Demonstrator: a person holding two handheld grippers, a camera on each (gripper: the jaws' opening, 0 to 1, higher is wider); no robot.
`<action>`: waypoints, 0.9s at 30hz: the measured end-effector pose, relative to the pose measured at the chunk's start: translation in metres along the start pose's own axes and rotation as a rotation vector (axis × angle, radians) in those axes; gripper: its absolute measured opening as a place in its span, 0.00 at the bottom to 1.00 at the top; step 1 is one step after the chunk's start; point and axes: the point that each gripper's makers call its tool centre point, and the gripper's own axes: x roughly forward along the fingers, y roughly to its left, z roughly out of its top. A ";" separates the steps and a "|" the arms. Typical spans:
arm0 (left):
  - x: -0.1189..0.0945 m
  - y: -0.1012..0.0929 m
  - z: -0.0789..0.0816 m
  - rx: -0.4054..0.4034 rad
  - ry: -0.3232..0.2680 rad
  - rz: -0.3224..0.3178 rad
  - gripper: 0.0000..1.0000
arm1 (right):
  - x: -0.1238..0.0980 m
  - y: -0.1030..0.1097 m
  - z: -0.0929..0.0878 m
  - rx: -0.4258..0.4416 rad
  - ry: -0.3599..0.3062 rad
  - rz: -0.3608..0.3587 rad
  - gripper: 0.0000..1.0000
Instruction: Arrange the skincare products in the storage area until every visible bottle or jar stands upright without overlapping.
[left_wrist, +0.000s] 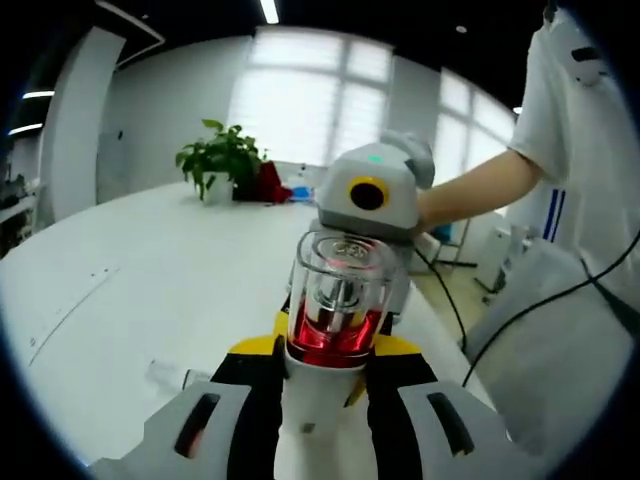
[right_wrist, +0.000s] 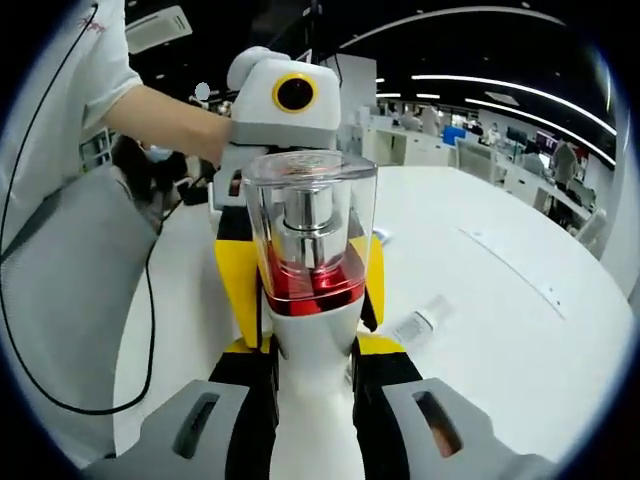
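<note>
Bottle (left_wrist: 338, 300): white body, red band, clear cap; held between both grippers above the white table (left_wrist: 150, 290).
Left gripper (left_wrist: 322, 400): jaws pinching the bottle's body.
Right gripper (right_wrist: 312, 400): jaws pinching it too.
Small tube (right_wrist: 418, 322): lying flat on the table at 3 o'clock of the bottle.

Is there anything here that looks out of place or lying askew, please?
Yes. A small tube lies flat on the white table instead of standing upright. Also unusual: both the left gripper and right gripper are clamped on bottles with clear caps and red bands, held up facing each other.
</note>
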 end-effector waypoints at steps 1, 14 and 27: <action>0.000 0.001 0.000 -0.003 0.000 0.001 0.26 | 0.000 0.000 0.000 -0.001 -0.002 0.001 0.27; -0.001 0.000 0.003 -0.038 -0.012 0.006 0.28 | 0.000 -0.003 0.000 0.025 -0.013 -0.036 0.30; -0.015 -0.003 0.014 -0.037 -0.005 0.055 0.41 | -0.012 -0.004 0.002 0.057 0.027 -0.109 0.47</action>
